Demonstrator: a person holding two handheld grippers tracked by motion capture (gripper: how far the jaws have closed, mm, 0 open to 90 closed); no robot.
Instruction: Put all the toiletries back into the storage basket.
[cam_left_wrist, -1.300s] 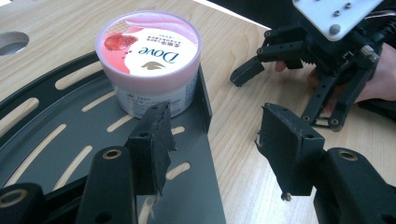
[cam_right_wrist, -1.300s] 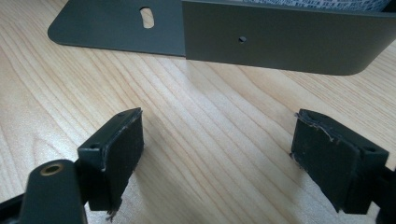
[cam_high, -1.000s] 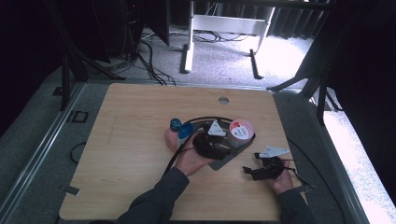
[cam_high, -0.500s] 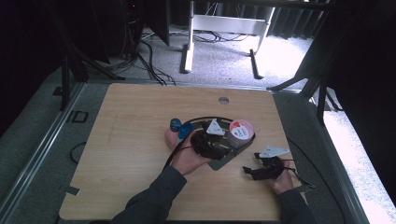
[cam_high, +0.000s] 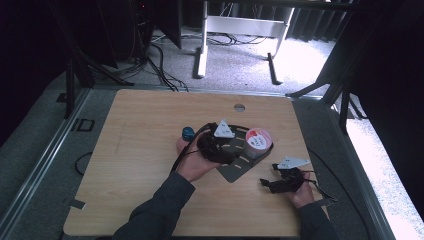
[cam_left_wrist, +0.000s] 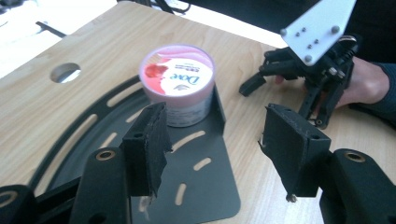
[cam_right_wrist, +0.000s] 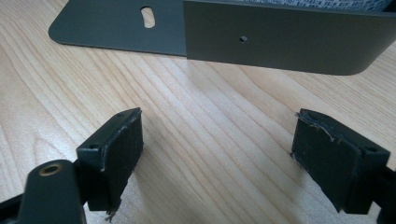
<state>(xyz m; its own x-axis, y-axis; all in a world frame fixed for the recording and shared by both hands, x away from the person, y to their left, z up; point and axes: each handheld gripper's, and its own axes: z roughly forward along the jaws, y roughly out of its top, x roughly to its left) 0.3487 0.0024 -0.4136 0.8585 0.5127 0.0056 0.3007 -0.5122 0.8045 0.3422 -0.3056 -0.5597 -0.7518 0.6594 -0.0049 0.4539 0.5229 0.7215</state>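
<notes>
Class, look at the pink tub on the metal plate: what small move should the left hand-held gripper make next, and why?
Probably ease forward toward the tub. The left hand-held gripper is open and empty, short of the tub, which stands upright on the metal plate, against its raised wall.

The counter (cam_high: 140, 150) looks like pale wood with a fine straight grain, smooth and a bit satiny. The slotted bracket (cam_left_wrist: 196, 186) on it is dark grey sheet metal with a matt painted finish. The tub (cam_left_wrist: 178, 88) seems to be plastic with a glossy printed pink lid. Pads (cam_right_wrist: 119, 144) on the right claw (cam_right_wrist: 219, 154) look like rough black foam, frayed at the edges.
</notes>
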